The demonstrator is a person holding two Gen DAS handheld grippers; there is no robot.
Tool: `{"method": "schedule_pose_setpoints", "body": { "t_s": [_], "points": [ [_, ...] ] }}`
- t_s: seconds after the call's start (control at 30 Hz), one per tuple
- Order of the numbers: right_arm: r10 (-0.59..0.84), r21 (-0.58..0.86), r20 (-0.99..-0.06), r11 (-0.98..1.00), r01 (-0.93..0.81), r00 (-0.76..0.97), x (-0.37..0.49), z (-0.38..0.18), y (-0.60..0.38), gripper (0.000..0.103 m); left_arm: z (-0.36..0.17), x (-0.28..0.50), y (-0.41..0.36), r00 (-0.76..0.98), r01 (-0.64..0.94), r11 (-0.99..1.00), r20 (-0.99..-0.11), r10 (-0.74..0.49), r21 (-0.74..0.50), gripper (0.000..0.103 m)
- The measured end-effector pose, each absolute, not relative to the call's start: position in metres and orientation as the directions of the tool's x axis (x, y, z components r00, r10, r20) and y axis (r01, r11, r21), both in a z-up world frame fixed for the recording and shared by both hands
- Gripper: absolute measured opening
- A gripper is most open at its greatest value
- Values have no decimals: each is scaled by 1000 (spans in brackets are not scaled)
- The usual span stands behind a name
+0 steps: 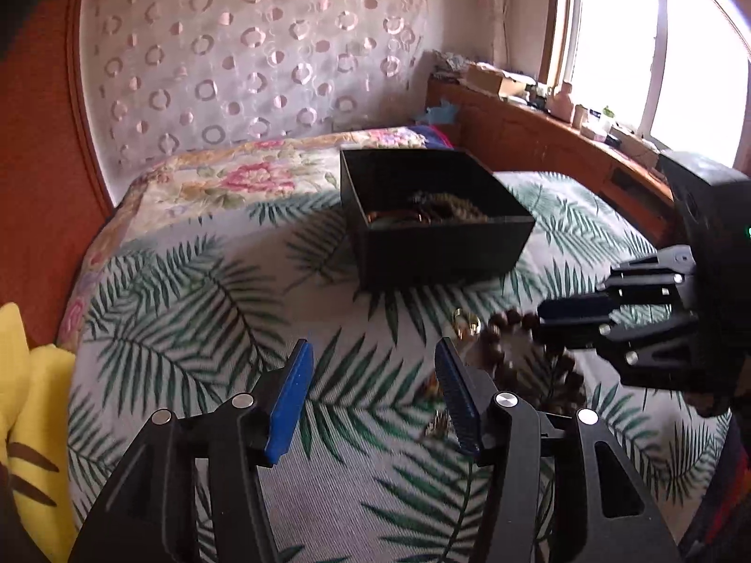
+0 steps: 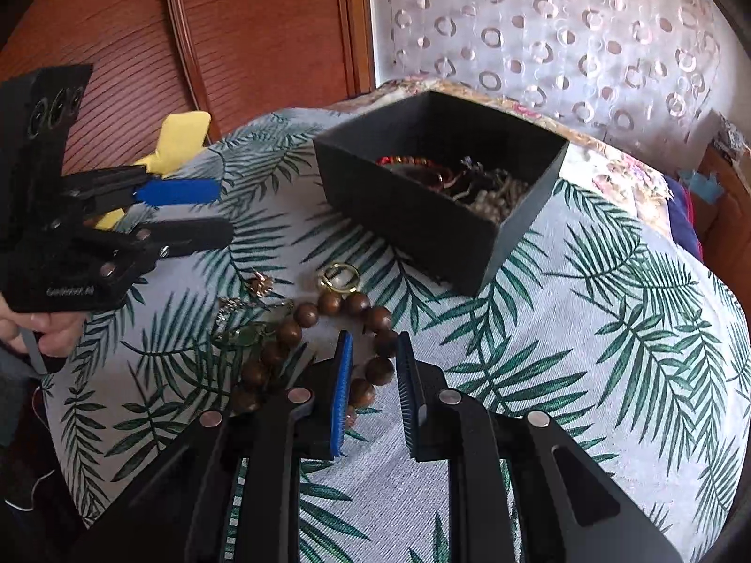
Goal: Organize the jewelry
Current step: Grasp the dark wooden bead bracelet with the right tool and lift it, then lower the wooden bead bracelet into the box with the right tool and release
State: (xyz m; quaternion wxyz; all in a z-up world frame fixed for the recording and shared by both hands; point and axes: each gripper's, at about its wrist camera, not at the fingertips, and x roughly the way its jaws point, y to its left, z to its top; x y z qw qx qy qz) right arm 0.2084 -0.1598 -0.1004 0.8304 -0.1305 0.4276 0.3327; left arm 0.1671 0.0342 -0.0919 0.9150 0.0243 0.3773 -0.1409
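1. I'm squinting into the black box (image 2: pixel 441 216): its near wall is hiding part of the contents, and I'm only making out a tangle of beads and chains there. The small pieces left of the wooden bead bracelet (image 2: pixel 328 347) — a gold ring (image 2: pixel 339 277), something green and glassy (image 2: pixel 249 333) — are blurring together, so I cannot tell exactly what each is.
2. Everything is sitting on a palm-leaf bedspread (image 2: pixel 586 328), with a floral cover behind it, a sheer curtain with circles at the back, reddish wood panelling to one side and a bright window (image 1: pixel 657 47) over a cluttered ledge.
3. My right gripper (image 2: pixel 373 349) is hovering over the bracelet with its jaws only narrowly apart — beads are showing in the gap, yet whether the blue pads are touching them I cannot tell.
4. My left gripper (image 1: pixel 373 356) is standing about half open, holding nothing, above bare bedspread; the bracelet is lying just right of its right finger, the box further ahead.
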Motion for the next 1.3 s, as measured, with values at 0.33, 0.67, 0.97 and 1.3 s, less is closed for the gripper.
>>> {"method": "schedule_pose_setpoints", "body": {
  "t_s": [0.33, 0.67, 0.97, 1.3],
  "points": [
    [405, 13, -812, 734, -679, 421, 204, -107, -153, 15, -105, 160, 23, 637, 317, 946, -725, -262, -64, 39],
    [449, 17, -760, 737, -676, 470, 192, -82, -175, 15, -107, 165, 7, 618, 348, 935, -731, -288, -74, 18],
    [478, 2, -709, 736, -677, 518, 184, -50, -185, 15, -105, 165, 2, 620, 364, 929, -727, -295, -66, 3],
    [482, -45, -651, 747, -664, 586, 191, -13, -187, 15, -81, 168, 10, 666, 336, 939, -687, -290, -70, 2]
  ]
}}
